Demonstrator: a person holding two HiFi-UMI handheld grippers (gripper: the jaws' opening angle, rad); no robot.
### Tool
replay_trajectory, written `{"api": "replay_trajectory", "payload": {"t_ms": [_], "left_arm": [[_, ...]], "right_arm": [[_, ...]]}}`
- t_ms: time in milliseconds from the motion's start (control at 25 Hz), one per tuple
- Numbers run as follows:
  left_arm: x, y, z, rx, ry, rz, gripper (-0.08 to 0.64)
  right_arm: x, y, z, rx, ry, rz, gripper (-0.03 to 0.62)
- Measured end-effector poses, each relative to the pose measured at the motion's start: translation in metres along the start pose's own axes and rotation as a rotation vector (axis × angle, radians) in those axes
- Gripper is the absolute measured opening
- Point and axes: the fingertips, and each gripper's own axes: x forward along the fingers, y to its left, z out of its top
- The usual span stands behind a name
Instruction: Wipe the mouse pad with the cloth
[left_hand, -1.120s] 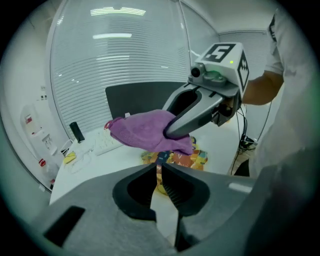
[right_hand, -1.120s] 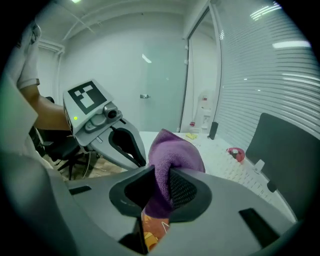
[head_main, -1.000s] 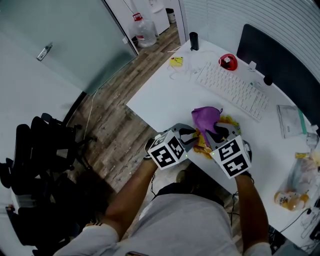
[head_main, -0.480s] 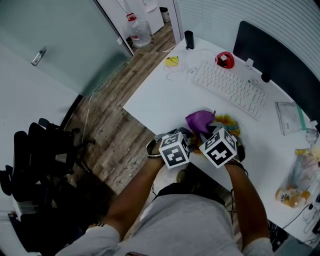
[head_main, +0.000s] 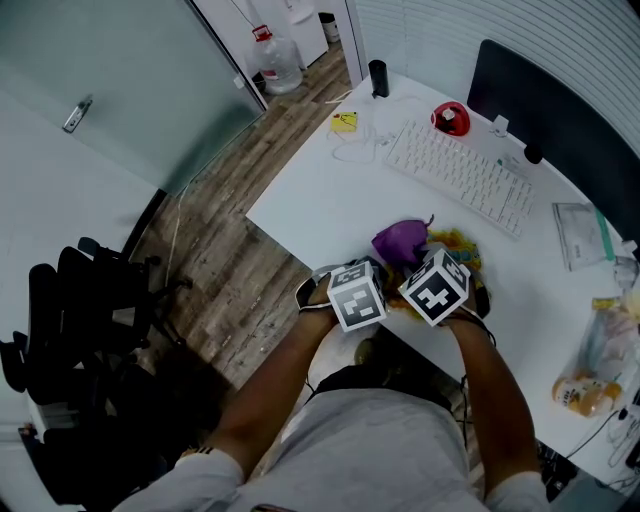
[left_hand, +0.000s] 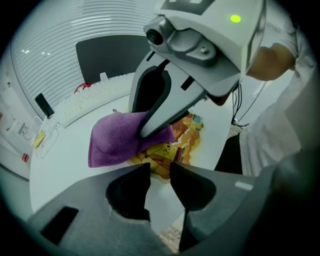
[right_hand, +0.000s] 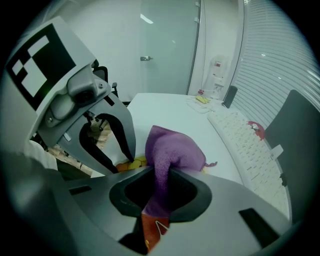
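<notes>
Purple cloth (head_main: 400, 240), bunched, near end pinched by right gripper (right_hand: 160, 195), long axis pointing far over mouse pad (head_main: 458, 243); left gripper (left_hand: 160, 175) empty, jaws apart, just narrowed slightly.

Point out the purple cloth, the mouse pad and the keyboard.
purple cloth (head_main: 400, 240), head view, on its bunched top.
mouse pad (left_hand: 167, 155), left gripper view, on the yellow print next to the cloth.
keyboard (head_main: 460, 175), head view, on the middle rows of keys.
</notes>
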Motion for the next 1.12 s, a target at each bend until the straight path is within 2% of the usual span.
{"api": "replay_trajectory", "payload": {"t_ms": [320, 560, 920, 1120], "left_arm": [[0.0, 0.001, 0.001, -0.022, 0.013, -0.035, 0.133], [0.027, 0.014, -0.016, -0.021, 0.004, -0.014, 0.133], [0.004, 0.0, -0.003, -0.053, 0.002, -0.049, 0.133], [0.002, 0.002, -0.001, -0.05, -0.009, -0.036, 0.133]], "right_arm": [[-0.008, -0.021, -0.023, 0.057, 0.018, -0.026, 0.071], [-0.025, -0.047, -0.054, 0.124, 0.033, -0.075, 0.071], [-0.051, -0.076, -0.107, 0.246, 0.066, -0.151, 0.071], [-0.068, -0.066, -0.099, 0.255, 0.03, -0.161, 0.071]]}}
